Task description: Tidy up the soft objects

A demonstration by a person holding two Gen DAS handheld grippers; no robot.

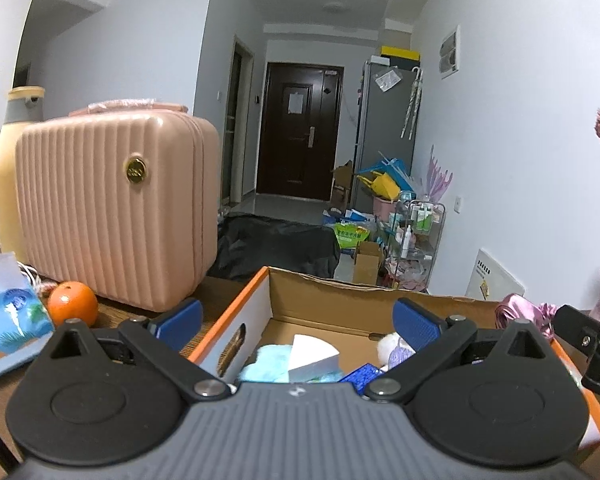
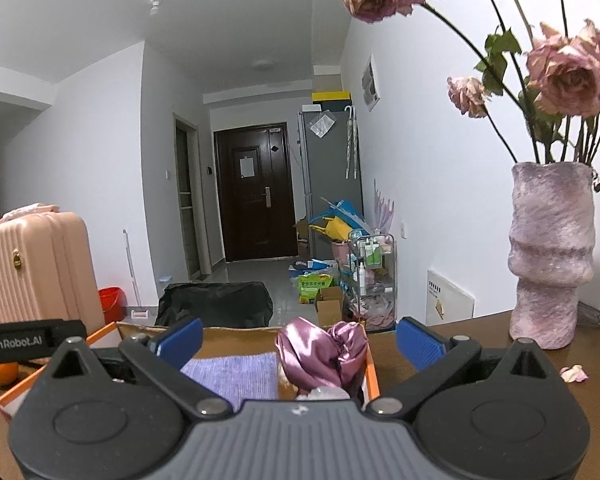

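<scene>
The shiny mauve satin cloth bundle is seen lying in the open brown cardboard box with orange rim, against its right-hand wall, beside a folded lilac knitted cloth. It sits just ahead of the right gripper, between the widely spread blue pads and touched by neither. The left gripper, likewise spread and empty, is held over the box's other end, so the right is judged the nearer.
</scene>
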